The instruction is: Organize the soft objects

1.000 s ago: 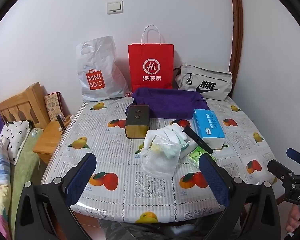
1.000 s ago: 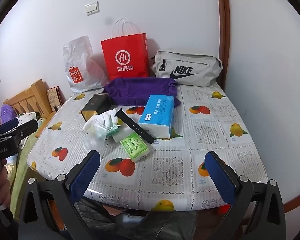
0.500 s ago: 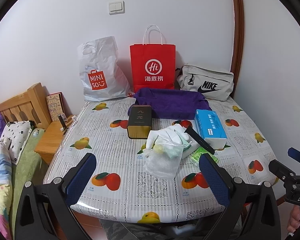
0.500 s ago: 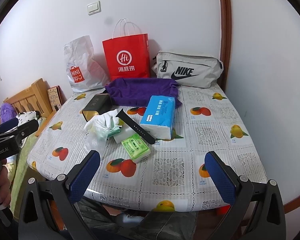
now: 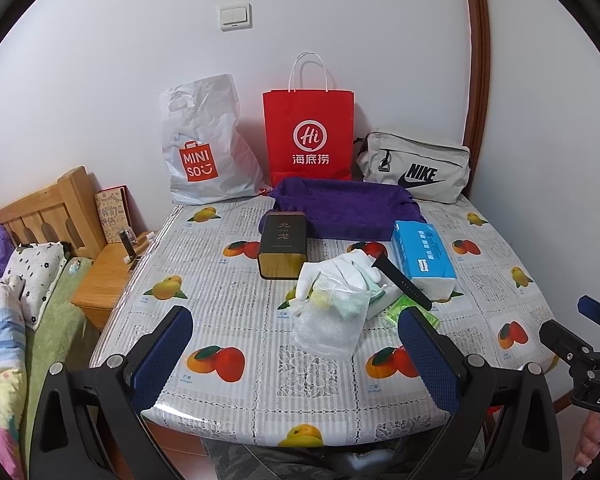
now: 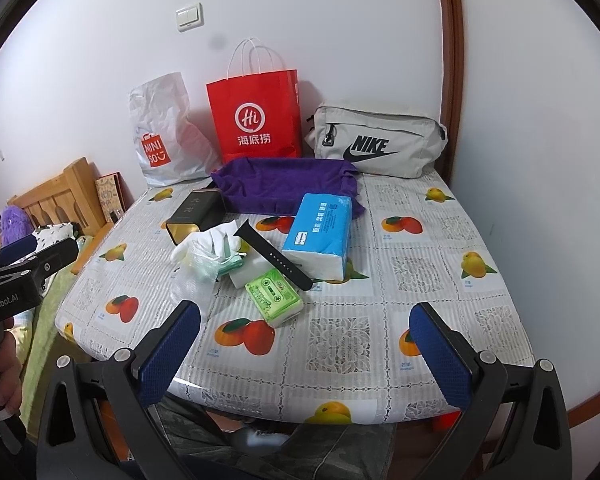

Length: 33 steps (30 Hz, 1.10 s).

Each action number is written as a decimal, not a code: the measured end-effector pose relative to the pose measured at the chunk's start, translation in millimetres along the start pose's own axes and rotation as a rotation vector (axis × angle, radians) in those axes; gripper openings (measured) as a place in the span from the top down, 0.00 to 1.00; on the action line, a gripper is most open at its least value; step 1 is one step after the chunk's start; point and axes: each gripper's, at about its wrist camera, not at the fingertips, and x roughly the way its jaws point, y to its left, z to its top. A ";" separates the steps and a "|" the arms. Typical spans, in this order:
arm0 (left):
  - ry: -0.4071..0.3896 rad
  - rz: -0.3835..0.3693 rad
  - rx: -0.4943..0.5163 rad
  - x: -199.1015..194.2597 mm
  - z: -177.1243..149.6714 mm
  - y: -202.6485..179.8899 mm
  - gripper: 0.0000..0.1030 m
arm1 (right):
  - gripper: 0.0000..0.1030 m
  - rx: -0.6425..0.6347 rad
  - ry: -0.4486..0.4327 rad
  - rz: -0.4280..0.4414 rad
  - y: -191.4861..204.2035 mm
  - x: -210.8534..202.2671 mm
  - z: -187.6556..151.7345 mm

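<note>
The white gloves lie in the frame's centre, heaped with a mesh pouch against the black tin. I judge them limp and light, likely to drag neighbours, so I'd pinch a bunched fold on top. The purple towel sits behind. My left gripper and right gripper both gape wide, empty, at the table's near edge.

Black tin, watch strap.
</note>
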 end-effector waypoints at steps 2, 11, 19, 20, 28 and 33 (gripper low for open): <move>0.000 -0.001 0.002 0.0 0.0 -0.1 0.00 | 0.00 -0.001 -0.001 -0.001 0.2 -0.4 -0.1; -0.003 0.002 0.004 0.0 -0.8 0.5 0.00 | 0.00 -0.005 -0.002 -0.001 1.6 -2.3 -0.2; -0.007 -0.001 0.004 -0.3 -1.4 -0.1 0.00 | 0.00 -0.002 -0.006 0.001 1.6 -2.5 -0.4; -0.007 -0.003 0.006 -0.3 -1.5 -0.1 0.00 | 0.00 -0.003 -0.004 -0.001 1.5 -2.4 -0.4; -0.007 -0.004 0.006 -0.3 -1.6 0.3 0.00 | 0.00 -0.003 -0.004 -0.002 1.6 -2.4 -0.5; -0.008 -0.003 0.006 -0.3 -2.2 0.0 0.00 | 0.00 -0.003 -0.004 0.000 1.9 -2.5 -0.5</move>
